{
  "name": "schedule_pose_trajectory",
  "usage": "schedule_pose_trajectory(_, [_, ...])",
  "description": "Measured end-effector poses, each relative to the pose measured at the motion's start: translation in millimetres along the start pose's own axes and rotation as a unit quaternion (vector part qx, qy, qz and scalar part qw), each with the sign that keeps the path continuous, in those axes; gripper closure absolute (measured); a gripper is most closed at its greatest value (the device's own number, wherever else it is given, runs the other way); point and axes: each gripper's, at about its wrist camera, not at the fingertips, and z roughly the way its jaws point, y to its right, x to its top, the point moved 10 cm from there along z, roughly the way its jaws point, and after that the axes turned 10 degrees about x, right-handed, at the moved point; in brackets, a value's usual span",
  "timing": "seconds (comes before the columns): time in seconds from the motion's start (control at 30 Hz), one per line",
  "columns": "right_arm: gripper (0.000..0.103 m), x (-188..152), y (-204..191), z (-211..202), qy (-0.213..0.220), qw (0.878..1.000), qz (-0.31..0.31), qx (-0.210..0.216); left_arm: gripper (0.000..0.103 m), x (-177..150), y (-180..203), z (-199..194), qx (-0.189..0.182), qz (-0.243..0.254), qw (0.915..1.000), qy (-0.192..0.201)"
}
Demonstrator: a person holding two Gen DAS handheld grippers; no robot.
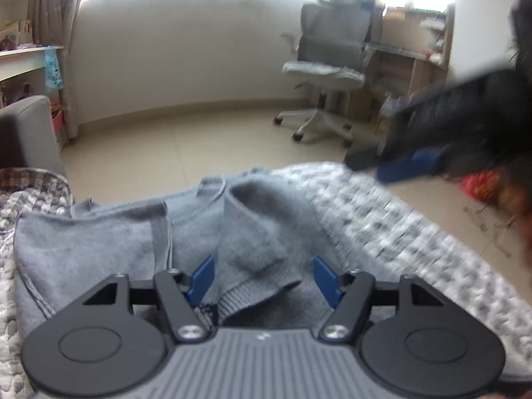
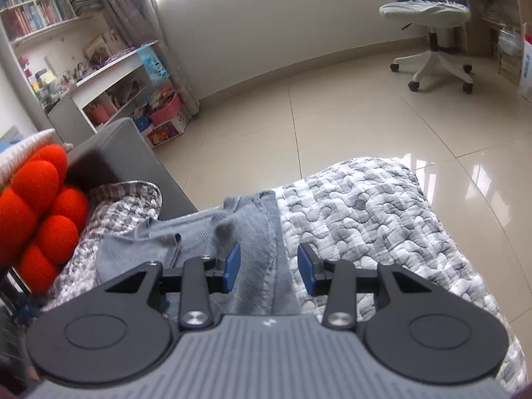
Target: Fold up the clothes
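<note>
A grey knit sweater (image 1: 99,249) lies rumpled on a grey-and-white quilted cover (image 1: 382,219). Its neckline is toward the far edge, and a folded sleeve with a ribbed cuff runs toward the camera. My left gripper (image 1: 265,279) is open low over the sweater, with that sleeve lying loose between its blue pads. My right gripper (image 1: 375,168) shows blurred at the upper right, above the quilt's far edge. In the right wrist view, the right gripper (image 2: 270,268) stands open above the right-hand edge of the sweater (image 2: 256,232), where it meets the quilted cover (image 2: 365,216).
A grey sofa arm (image 2: 116,153) and a red bumpy cushion (image 2: 40,209) are at the left. Past the quilt lies tiled floor (image 2: 332,106) with a swivel chair (image 2: 429,16). Cluttered shelves (image 2: 99,76) stand at the far left and a desk (image 1: 405,63) at the right.
</note>
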Motion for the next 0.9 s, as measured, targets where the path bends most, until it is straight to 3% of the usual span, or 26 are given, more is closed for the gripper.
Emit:
schedule_pose_trajectory(0.07, [0.061,1,-6,-8,0.005,1.000,-0.026,-0.011,0.037,-4,-3,8,0.012,-0.004,0.9999,-0.009])
schedule_pose_trajectory(0.1, [0.061,2,-10,-13,0.009,0.999,-0.040,-0.016,0.043,-5,-7,10,0.008,-0.021,0.9996,-0.016])
schedule_pose_trajectory(0.13, [0.061,3,-15,-20,0.013,0.998,-0.054,-0.016,0.058,-6,-12,13,0.005,-0.038,0.9990,-0.023])
schedule_pose_trajectory(0.23, [0.061,-2,-28,-41,0.024,0.994,-0.108,-0.001,0.083,-7,-24,14,-0.013,-0.087,0.9956,-0.034])
schedule_pose_trajectory(0.3, [0.061,-8,-33,-56,0.033,0.990,-0.138,0.011,0.092,-5,-30,11,-0.030,-0.109,0.9930,-0.035])
schedule_pose_trajectory(0.43, [0.061,-39,-21,-87,0.019,0.988,-0.154,0.012,0.096,2,-41,3,-0.054,-0.154,0.9858,-0.039])
schedule_pose_trajectory(0.5, [0.061,-68,-10,-110,-0.005,0.983,-0.181,0.021,0.096,6,-43,3,-0.071,-0.177,0.9807,-0.042])
schedule_pose_trajectory(0.63, [0.061,-140,13,-150,-0.071,0.970,-0.233,-0.004,0.097,10,-43,7,-0.086,-0.204,0.9738,-0.053])
schedule_pose_trajectory(0.73, [0.059,-175,22,-171,-0.091,0.966,-0.242,-0.009,0.097,14,-46,7,-0.093,-0.226,0.9678,-0.059])
schedule_pose_trajectory(0.9, [0.059,-196,21,-177,-0.103,0.968,-0.227,-0.031,0.097,21,-52,7,-0.087,-0.252,0.9614,-0.070])
